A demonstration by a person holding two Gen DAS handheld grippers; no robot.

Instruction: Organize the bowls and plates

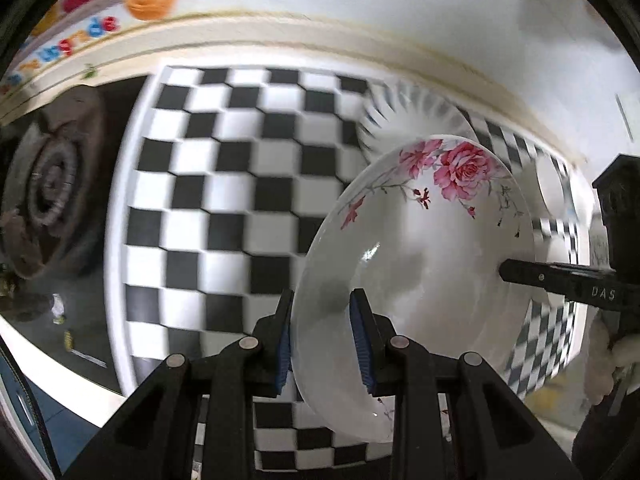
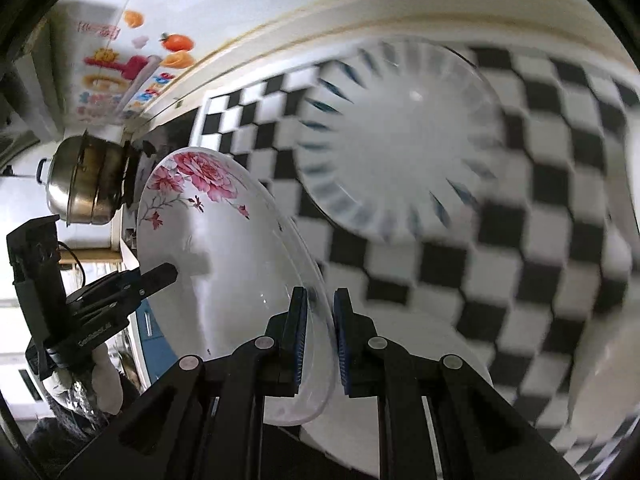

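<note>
In the left wrist view, the left gripper (image 1: 322,344) is clamping the near rim of a white floral plate (image 1: 432,248), its jaws standing narrow, one blue pad on the outer face and the other on the inner face. The plate is tilting up off the checkered mat (image 1: 224,184) that is covering the tabletop (image 1: 420,64). From the right, the right gripper (image 1: 505,271) is biting the plate's opposite rim, one of its black fingers lying on the inner face. Behind the floral plate, a blue-striped plate (image 1: 416,116) is lying flat on the mat. A gas burner (image 1: 52,184) is sitting at the left.

In the right wrist view, the right gripper (image 2: 320,340) is pinching the floral plate (image 2: 224,248) at its near rim, jaws narrow with only the thin edge between the blue pads. The plate is standing steeply on edge above the mat (image 2: 500,280). The left gripper (image 2: 168,272) is gripping the far rim at the left. The blue-striped plate (image 2: 400,140) is resting on the mat beyond, apart from the held one. A steel pot (image 2: 88,180) is standing at the far left.
</note>
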